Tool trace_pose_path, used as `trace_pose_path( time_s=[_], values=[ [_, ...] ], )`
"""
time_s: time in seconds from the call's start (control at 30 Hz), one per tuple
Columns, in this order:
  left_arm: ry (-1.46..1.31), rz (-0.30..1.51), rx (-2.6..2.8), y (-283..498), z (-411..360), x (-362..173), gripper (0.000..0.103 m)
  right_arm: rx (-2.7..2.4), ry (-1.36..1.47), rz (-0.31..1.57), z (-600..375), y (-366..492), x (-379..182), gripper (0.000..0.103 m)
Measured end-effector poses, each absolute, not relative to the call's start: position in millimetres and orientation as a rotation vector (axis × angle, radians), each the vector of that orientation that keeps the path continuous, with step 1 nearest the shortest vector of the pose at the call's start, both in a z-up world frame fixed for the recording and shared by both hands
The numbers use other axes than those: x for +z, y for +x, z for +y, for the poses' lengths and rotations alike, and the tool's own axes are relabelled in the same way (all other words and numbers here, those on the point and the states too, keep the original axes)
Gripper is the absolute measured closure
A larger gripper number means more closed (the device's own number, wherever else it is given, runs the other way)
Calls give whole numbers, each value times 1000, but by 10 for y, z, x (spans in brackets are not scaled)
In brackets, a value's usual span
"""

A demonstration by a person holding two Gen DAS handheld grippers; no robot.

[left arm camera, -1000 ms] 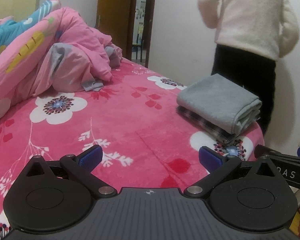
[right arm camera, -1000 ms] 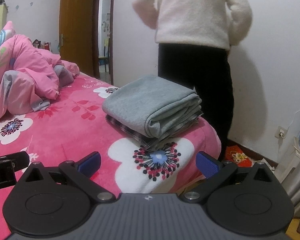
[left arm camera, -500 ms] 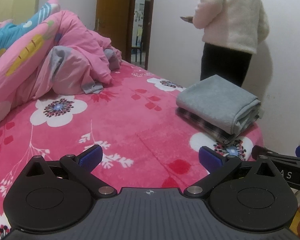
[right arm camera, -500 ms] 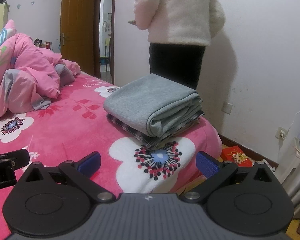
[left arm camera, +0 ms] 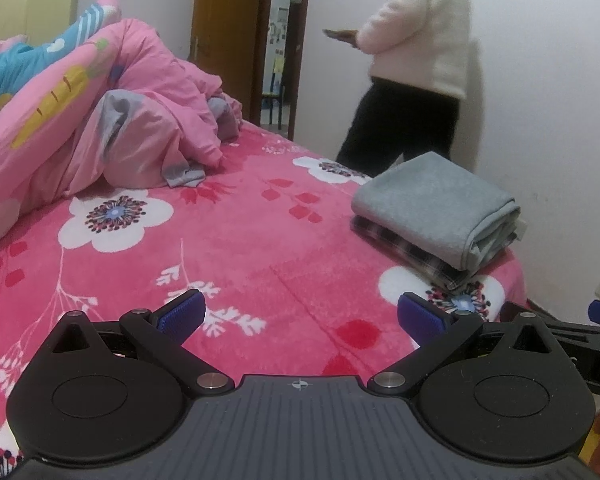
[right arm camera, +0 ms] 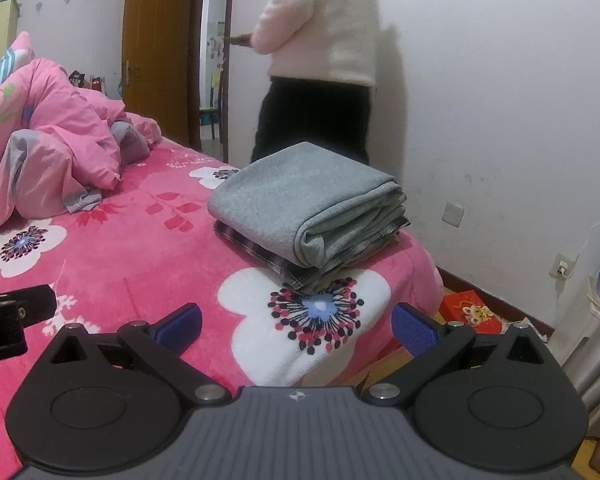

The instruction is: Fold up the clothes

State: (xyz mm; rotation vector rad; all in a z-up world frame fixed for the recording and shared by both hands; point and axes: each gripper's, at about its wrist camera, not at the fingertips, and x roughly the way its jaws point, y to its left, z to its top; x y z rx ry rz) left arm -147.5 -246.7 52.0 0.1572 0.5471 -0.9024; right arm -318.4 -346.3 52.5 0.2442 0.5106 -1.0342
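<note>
Your two tools have not budged over the last second; what has changed is behind the bed, where the person in the white fleece top (right arm camera: 324, 20) has stepped away from the folded stack (right arm camera: 306, 208) and turned toward the doorway at upper centre of the frame, so the pile is no longer half-masked by dark trousers; for the task that means nothing is blocking your view or your reach, though no cloth has been touched in that time.

Your left hand-held gripper (left arm camera: 300, 316) hovers at the bottom of its frame with jaws spread wide and nothing between them, over bare pink bedspread (left arm camera: 236, 240); your right hand-held gripper (right arm camera: 296, 326) is likewise wide and empty, low in its frame above the big white flower at the bed's corner.

Count what you have: one stack at centre right, made of two folded pieces, a grey one (left arm camera: 432, 200) on top and a plaid one (left arm camera: 416, 256) beneath it (only its edges show); one rumpled pink heap (left arm camera: 140, 132) at upper left, with grey cloth tangled in it; whether that heap is bedding or clothes awaiting you I cannot tell; two pillows behind it, as far as I can judge.
</note>
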Motion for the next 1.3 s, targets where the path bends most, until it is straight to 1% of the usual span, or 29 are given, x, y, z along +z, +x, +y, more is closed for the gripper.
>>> trace_pose_path(
  time_s=[0.7, 1.3],
  values=[
    [177, 546, -890, -1478, -2464, 494, 0, -1020, 229, 526, -3453, -3124, 501, 0],
    [190, 547, -917, -1588, -2563, 494, 0, -1051, 237, 519, -3533, -3268, 522, 0]
  ],
)
